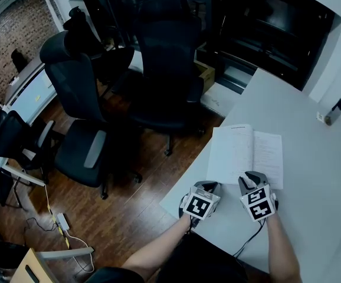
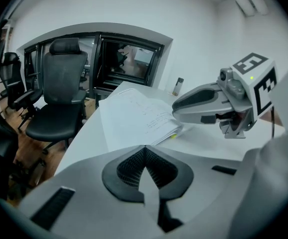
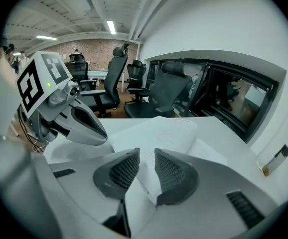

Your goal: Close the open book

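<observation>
While the open book [image 1: 245, 155] lies flat on the worktop [image 1: 312, 175], its thin pages look light and bendy. The right gripper [image 3: 146, 153] has fingers slightly apart around 1 page's near edge. The left gripper [image 2: 145, 151] has fingers together, empty.

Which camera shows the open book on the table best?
The head view: the whole book is seen from above, open, with both pages visible. The left gripper view shows it low and slanted; the right gripper view shows it partly behind the jaws.
</observation>
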Tool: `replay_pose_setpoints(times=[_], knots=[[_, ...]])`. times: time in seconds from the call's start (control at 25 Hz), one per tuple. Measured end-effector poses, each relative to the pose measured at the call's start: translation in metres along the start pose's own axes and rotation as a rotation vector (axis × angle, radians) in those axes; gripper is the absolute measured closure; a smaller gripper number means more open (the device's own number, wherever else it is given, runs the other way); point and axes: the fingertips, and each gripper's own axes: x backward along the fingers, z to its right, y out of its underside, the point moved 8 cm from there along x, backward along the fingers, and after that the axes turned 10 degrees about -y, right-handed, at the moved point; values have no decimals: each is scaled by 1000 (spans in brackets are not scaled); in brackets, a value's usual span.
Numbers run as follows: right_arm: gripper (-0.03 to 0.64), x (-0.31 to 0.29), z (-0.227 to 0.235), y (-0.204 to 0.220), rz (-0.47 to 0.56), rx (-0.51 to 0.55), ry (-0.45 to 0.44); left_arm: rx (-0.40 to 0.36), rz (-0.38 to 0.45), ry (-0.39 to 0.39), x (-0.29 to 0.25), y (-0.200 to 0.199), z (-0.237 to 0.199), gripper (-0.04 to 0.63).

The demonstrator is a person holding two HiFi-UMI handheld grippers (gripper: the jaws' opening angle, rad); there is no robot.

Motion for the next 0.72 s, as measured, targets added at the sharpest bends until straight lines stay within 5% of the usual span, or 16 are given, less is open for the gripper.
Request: replay_pose_setpoints(times=[0.28, 0.52, 0.72], knots=[[373, -25, -22, -14, -83, 154, -97, 31, -7, -21, 7, 9, -9, 591], [364, -51, -34, -15, -203, 287, -109, 52, -7, -30, 14, 16, -19, 591], [364, -55, -28, -9, -232, 294, -76, 61, -21, -32, 12, 21, -25, 591]])
